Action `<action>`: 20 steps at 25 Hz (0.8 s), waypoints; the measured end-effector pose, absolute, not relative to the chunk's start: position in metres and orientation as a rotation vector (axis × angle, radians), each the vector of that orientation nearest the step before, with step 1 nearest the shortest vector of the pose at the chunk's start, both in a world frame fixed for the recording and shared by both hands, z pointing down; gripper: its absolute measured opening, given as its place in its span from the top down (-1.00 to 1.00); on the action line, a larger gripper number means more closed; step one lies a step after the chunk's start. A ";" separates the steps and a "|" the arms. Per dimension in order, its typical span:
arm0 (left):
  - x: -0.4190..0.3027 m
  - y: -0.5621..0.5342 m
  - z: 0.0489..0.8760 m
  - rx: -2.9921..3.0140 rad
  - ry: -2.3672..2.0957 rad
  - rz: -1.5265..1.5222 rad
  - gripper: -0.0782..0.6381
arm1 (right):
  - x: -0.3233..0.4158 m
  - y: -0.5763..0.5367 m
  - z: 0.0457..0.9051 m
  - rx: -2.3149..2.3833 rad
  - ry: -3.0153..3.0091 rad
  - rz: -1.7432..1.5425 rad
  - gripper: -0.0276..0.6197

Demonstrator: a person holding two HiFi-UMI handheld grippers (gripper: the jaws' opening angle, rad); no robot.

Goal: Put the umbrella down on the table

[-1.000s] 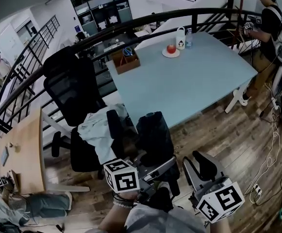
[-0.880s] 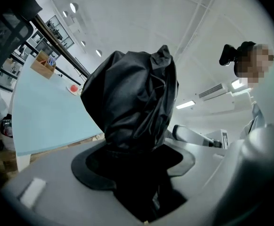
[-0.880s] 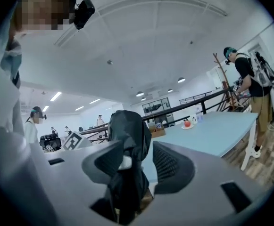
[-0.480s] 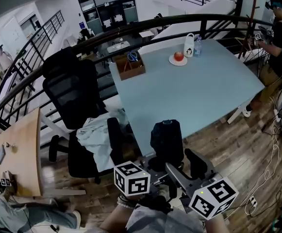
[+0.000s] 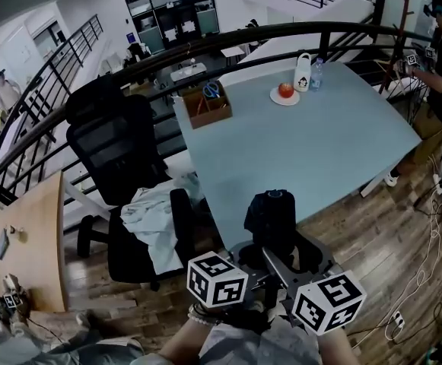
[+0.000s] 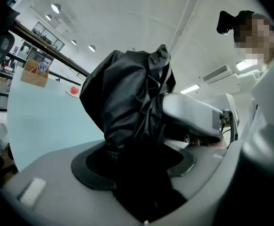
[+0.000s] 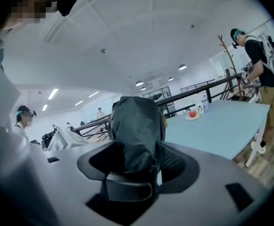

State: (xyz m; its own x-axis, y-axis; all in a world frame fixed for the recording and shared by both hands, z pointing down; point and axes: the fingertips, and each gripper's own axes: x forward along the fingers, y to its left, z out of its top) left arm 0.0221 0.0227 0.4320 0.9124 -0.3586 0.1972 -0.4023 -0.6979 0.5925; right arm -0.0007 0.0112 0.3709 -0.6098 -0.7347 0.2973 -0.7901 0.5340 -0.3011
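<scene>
A folded black umbrella (image 5: 270, 215) stands upright in front of me, its top over the near edge of the pale blue table (image 5: 304, 150). My left gripper (image 5: 247, 258) is shut on the lower part of the umbrella (image 6: 127, 102), whose fabric fills the gap between its jaws. My right gripper (image 5: 293, 251) has come in from the right. Its jaws stand wide open around the umbrella (image 7: 134, 126), with a gap showing on each side. In the left gripper view, the grey body of the right gripper (image 6: 188, 117) lies against the umbrella's right side.
On the table's far side stand a wooden box (image 5: 209, 105), a plate with an apple (image 5: 285, 93) and a white bottle (image 5: 303, 72). A black office chair (image 5: 122, 158) draped with cloth (image 5: 152, 215) stands left of the table. A person (image 5: 441, 44) stands at the far right, and a railing runs behind.
Both grippers moved forward toward the table with the umbrella. The right gripper, earlier apart at the right, opened its jaws and closed in around the umbrella.
</scene>
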 end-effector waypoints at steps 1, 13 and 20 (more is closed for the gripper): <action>0.022 0.021 0.432 2.411 -0.547 0.093 0.02 | -0.001 0.009 0.371 1.331 -2.629 0.617 0.09; 0.008 0.009 0.436 2.426 -0.632 0.137 0.02 | -0.012 -0.003 0.375 1.310 -2.653 0.624 0.09; 0.005 -0.010 0.437 2.421 -0.701 0.152 0.02 | -0.015 -0.021 0.375 1.224 -2.689 0.633 0.09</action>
State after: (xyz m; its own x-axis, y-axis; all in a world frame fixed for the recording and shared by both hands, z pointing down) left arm 0.0050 -0.0104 0.4368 0.8535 -0.4487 0.2650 -0.5181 -0.6762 0.5238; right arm -0.0148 -0.0205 0.3753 -0.6658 -0.6934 0.2754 -0.7435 0.5856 -0.3231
